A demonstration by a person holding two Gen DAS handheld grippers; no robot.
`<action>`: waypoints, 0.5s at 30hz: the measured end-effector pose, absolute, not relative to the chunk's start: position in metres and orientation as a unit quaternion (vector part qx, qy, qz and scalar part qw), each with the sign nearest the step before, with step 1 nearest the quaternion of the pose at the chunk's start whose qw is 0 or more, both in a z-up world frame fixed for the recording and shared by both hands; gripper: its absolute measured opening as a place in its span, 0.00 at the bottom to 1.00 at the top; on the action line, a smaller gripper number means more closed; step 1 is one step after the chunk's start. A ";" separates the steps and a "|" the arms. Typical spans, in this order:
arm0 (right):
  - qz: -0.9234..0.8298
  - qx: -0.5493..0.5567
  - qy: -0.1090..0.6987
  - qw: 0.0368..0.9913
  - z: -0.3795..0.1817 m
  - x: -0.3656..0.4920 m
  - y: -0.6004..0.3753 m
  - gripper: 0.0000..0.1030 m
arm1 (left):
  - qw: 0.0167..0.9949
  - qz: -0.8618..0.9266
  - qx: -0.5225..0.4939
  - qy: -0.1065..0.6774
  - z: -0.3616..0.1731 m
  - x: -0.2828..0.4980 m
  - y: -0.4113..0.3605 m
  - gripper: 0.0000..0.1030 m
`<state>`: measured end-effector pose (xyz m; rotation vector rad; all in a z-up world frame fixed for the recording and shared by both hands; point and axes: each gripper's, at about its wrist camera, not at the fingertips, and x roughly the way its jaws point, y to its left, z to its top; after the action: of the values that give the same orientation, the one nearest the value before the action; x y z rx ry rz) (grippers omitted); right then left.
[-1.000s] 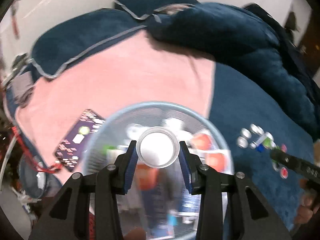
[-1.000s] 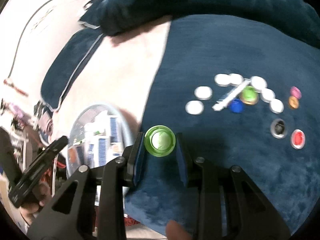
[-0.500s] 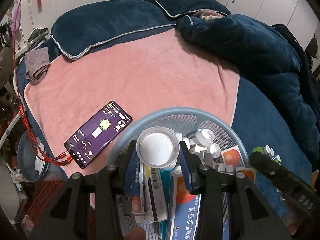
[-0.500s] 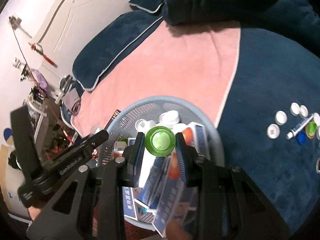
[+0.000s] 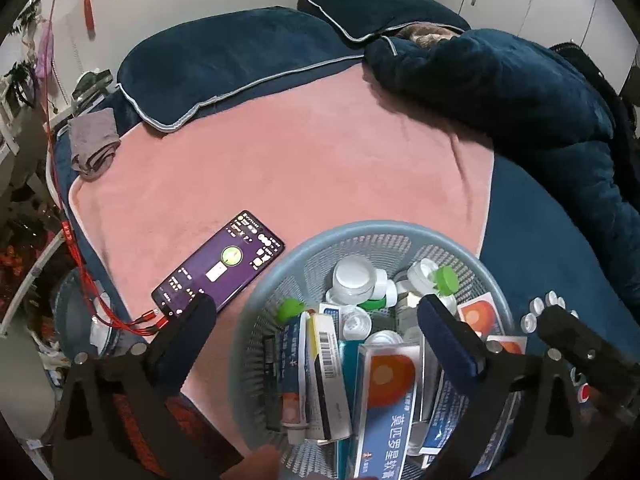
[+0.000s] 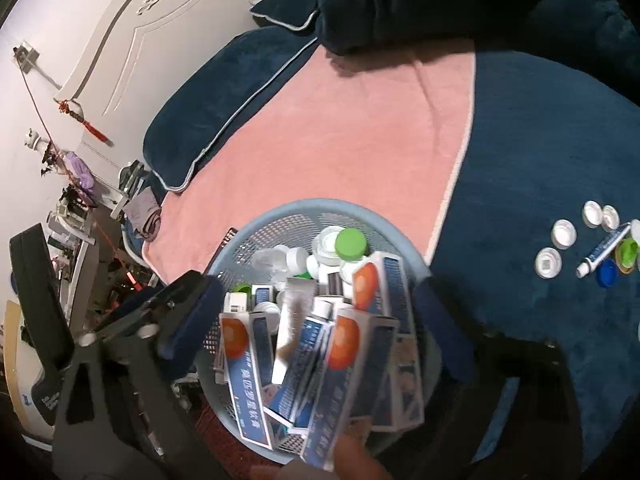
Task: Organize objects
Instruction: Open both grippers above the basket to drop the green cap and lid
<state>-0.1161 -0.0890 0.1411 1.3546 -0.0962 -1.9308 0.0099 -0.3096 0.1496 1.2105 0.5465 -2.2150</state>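
A light blue mesh basket [image 5: 280,268] sits at the bed's near edge, filled with blue-and-orange medicine boxes [image 5: 384,392], white jars and caps. My left gripper [image 5: 316,322] hangs open and empty above it. A white cap [image 5: 352,278] and a green cap [image 5: 446,279] lie on the pile. In the right wrist view my right gripper [image 6: 316,304] is open and empty over the same basket [image 6: 280,216]; the green cap [image 6: 351,243] rests near the far rim. Loose caps [image 6: 563,233] and a small tube [image 6: 604,249] lie on the blue blanket to the right.
A phone [image 5: 220,266] with a lit purple screen lies on the pink blanket [image 5: 300,160] left of the basket, red cables plugged in. Dark blue pillows [image 5: 224,72] and a bunched duvet [image 5: 520,92] lie behind. The other gripper [image 5: 588,352] shows at right.
Both grippers came over the basket and opened. The left let go of the white cap and the right let go of the green cap; both caps now lie in the basket.
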 end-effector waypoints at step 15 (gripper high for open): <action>-0.774 0.524 0.023 0.355 0.142 -0.108 -0.062 1.00 | 0.264 -0.831 0.460 0.167 0.159 0.008 -0.278 0.99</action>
<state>-0.1077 -0.0621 0.1419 1.3550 0.0589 -2.0000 0.0083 -0.2783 0.1595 1.2430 0.4511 -2.2463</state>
